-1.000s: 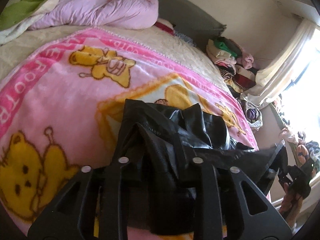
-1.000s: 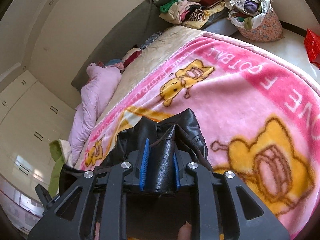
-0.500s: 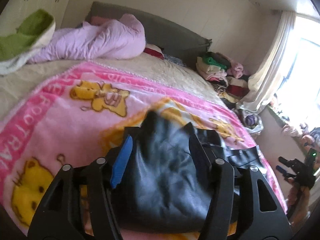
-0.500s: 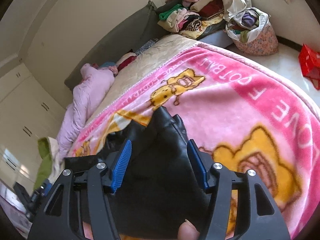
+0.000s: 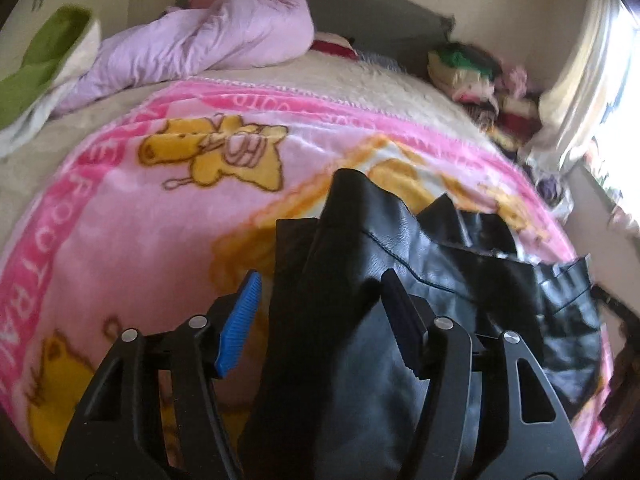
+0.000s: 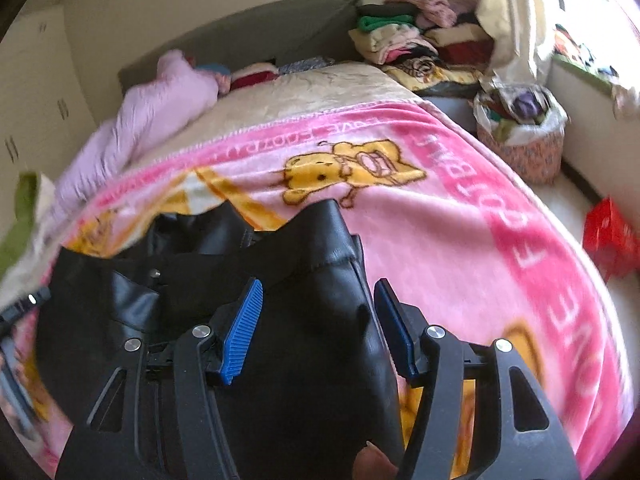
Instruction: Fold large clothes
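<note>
Your left hand-held gripper has its jaws apart, and they have just been opening; the black jacket bulges up between the fingers, the blue pad on one side standing clear of it, while the other finger lies against the leather with no squeeze that you can see. Your right hand-held gripper is parted too, its jaws just easing inward, and both blue pads stand off the jacket that fills the gap. The jacket lies crumpled on the pink blanket at the near end of the bed, its collar points sticking up. Beyond it, a lilac duvet is bunched by the headboard, and a heap of clothes is stacked off to the side by the curtain. A basket sits on the floor beside the bed.
</note>
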{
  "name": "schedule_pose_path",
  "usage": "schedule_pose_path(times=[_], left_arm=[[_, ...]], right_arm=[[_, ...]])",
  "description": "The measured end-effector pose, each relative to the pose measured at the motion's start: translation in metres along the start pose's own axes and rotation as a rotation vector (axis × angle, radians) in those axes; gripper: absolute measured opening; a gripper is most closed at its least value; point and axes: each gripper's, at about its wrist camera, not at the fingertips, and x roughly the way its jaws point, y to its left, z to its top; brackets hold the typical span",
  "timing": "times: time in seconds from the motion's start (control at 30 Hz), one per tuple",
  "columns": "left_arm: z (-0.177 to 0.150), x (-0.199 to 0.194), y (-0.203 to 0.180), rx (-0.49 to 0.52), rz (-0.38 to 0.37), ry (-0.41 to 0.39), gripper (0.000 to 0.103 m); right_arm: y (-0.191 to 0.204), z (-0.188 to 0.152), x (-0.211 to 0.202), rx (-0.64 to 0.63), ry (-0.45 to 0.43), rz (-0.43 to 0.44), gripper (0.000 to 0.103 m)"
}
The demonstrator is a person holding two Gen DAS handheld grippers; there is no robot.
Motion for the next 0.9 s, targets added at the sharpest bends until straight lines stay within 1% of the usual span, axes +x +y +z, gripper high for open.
schedule_pose_path(times=[0.03,0.07,0.1,0.13,0.17,0.2,0.33,0.4,0.47,0.53,0.6,0.67,0.7,0.73,0.8,0.9], left_arm=[[0.001,0.006,-0.003,0.021,0.019,0.009,0.049],[0.001,0.01,-0.004,0.03,0.017,0.014,0.032],[-0.001,0.017,-0.007,0.041,0.007,0.031,0.021],[-0.003,0.02,-0.008,0.053,0.017,0.034,0.018],[-0.004,0.018,-0.011,0.073,0.028,0.022,0.012],[-0.004,0.014,-0.012,0.082,0.025,0.01,0.01],[0.011,-0.018,-0.014,0.07,-0.033,-0.082,0.008],[0.02,-0.026,-0.019,0.089,-0.017,-0.119,0.007],[0.029,-0.026,-0.025,0.102,0.0,-0.14,0.007],[0.035,-0.013,-0.027,0.094,0.01,-0.122,0.007],[0.036,0.007,-0.025,0.083,0.021,-0.08,0.007],[0.031,0.026,-0.024,0.092,0.05,-0.036,0.007],[0.028,0.039,-0.023,0.097,0.065,-0.001,0.007],[0.025,0.044,-0.021,0.096,0.066,0.015,0.008],[0.019,0.056,-0.014,0.087,0.066,0.044,0.012],[0.013,0.066,-0.007,0.087,0.06,0.054,0.018]], right_arm=[[0.001,0.001,0.004,-0.008,0.001,-0.015,0.045],[0.001,0.002,0.007,-0.012,0.001,-0.028,0.029],[0.0,0.002,0.009,-0.012,-0.001,-0.03,0.02],[-0.002,0.002,0.008,-0.008,-0.015,-0.027,0.016],[-0.003,0.002,0.005,-0.003,-0.032,-0.024,0.013],[-0.006,0.003,0.001,0.009,-0.043,-0.016,0.012],[-0.023,0.012,-0.023,0.123,-0.123,0.077,0.011],[-0.026,0.023,-0.027,0.154,-0.156,0.089,0.011],[-0.025,0.032,-0.02,0.155,-0.155,0.065,0.011],[-0.023,0.035,-0.004,0.152,-0.121,0.036,0.011],[-0.022,0.034,0.015,0.143,-0.072,0.002,0.011],[-0.022,0.026,0.037,0.15,-0.028,-0.028,0.011],[-0.023,0.022,0.045,0.156,-0.01,-0.04,0.012],[-0.025,0.018,0.053,0.164,0.006,-0.053,0.012],[-0.028,0.011,0.064,0.179,0.025,-0.058,0.015],[-0.035,0.003,0.073,0.211,0.041,-0.045,0.016]])
